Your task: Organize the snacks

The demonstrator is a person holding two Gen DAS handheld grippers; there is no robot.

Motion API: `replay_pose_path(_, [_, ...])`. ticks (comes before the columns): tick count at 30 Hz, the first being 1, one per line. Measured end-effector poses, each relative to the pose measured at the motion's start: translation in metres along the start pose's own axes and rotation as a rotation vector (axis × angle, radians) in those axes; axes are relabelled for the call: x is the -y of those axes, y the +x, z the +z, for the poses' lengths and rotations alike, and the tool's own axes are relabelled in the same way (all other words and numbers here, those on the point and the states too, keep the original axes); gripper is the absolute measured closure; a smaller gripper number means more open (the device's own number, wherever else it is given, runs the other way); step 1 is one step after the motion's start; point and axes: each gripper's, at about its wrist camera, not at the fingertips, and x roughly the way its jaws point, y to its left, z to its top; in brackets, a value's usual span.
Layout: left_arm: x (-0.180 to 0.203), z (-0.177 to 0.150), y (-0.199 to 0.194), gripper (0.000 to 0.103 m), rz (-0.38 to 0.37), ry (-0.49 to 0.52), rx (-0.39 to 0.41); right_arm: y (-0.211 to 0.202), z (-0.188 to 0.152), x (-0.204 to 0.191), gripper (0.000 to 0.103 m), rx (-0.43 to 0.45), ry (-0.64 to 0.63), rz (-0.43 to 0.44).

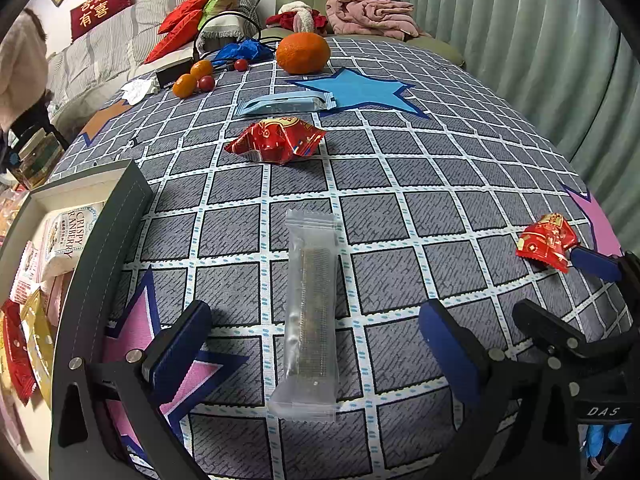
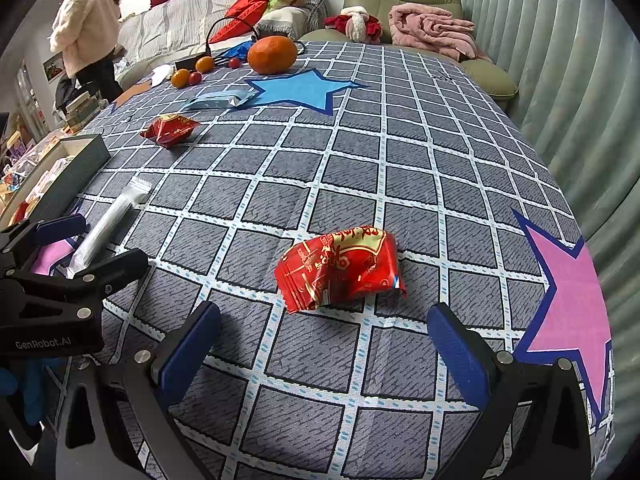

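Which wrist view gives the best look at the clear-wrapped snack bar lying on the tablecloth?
The left wrist view: the clear-wrapped snack bar lies whole and centred between the open left gripper. In the right wrist view the bar is small at the left edge, its near end hidden behind that gripper's finger.

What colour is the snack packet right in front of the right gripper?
Red with gold print, clearest in the right wrist view.

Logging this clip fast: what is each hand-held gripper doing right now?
Left hand-held gripper: open, empty, straddling the clear plastic snack stick packet.
Right hand-held gripper: open, empty, facing the crinkled red foil snack packet.
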Motion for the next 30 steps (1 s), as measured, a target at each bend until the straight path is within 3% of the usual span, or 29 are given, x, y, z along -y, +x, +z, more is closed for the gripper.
replay_pose_path(8, [-0.001, 0.001, 0.001, 0.000, 0.002, 0.001, -0.009, 0.007, 0.012, 0.003, 0.000, -0.084, -0.043, 0.031])
replay_pose_path(20, [0.010, 0.021, 0.011, 0.000, 0.004, -0.005, -0.121, 0.025, 0.038, 0.016, 0.000, -0.145, 0.011, 0.011])
replay_pose_path(22, [0.011, 0.022, 0.012, 0.001, 0.003, -0.005, -0.134, 0.024, 0.040, 0.015, 0.009, -0.136, 0.011, 0.001])
replay_pose_path(23, [0.011, 0.023, 0.012, 0.003, -0.002, -0.007, -0.137, 0.022, 0.042, 0.013, 0.021, -0.130, 0.006, 0.000])
replay_pose_path(24, [0.011, 0.022, 0.011, 0.007, 0.000, -0.008, -0.133, 0.020, 0.044, 0.011, 0.037, -0.122, -0.001, 0.010])
replay_pose_path(25, [0.011, 0.022, 0.009, 0.011, 0.000, -0.010, -0.124, 0.019, 0.046, 0.010, 0.044, -0.120, -0.005, 0.014])
replay_pose_path(26, [0.010, 0.022, 0.007, 0.020, -0.001, -0.009, -0.112, 0.018, 0.047, 0.009, 0.049, -0.119, -0.006, 0.019])
replay_pose_path(28, [0.010, 0.021, 0.001, 0.046, -0.008, 0.000, -0.088, 0.017, 0.046, 0.009, 0.051, -0.106, 0.004, 0.033])
replay_pose_path(29, [0.009, 0.020, -0.002, 0.069, -0.013, 0.013, -0.083, 0.015, 0.045, 0.010, 0.051, -0.099, 0.012, 0.042])
replay_pose_path(30, [0.007, 0.020, -0.004, 0.084, -0.020, 0.018, -0.088, 0.012, 0.043, 0.011, 0.051, -0.088, 0.024, 0.056])
